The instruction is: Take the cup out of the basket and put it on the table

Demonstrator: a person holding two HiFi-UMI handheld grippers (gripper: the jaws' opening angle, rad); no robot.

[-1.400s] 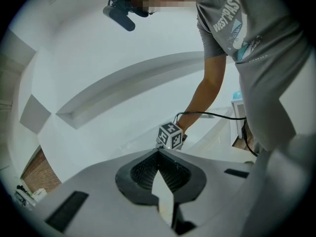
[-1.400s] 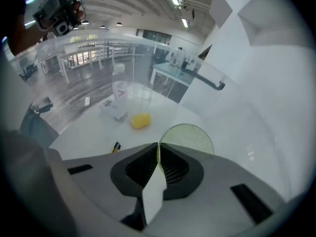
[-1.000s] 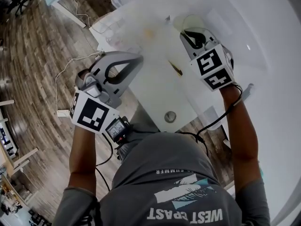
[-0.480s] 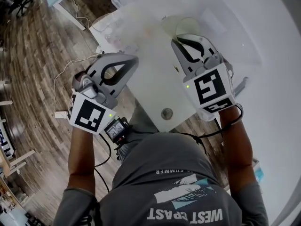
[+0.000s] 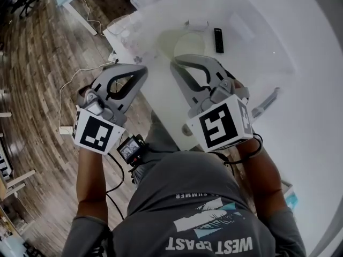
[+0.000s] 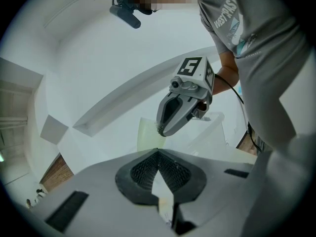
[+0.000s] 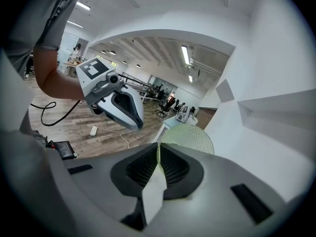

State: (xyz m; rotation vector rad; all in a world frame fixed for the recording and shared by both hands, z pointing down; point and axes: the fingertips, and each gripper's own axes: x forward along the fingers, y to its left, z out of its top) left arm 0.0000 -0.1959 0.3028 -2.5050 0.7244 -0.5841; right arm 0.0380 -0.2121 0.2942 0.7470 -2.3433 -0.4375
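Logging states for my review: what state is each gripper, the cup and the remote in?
Left gripper: shut, empty.
Cup: held by its rim.
Right gripper: shut on the cup.
Remote: lying flat on the table.

I see a white surface (image 5: pixel 300 63) carrying a small black rectangular bar (image 5: pixel 218 40) and, near its corner, a clear plastic basket (image 5: pixel 124 32).

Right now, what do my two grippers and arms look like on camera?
Both are grey plastic with looped bodies and black ribbed pads inside the jaws. The left gripper and right gripper each carry a white cube with black square markers. Black cables trail from them. The person wears a grey short-sleeved T-shirt.
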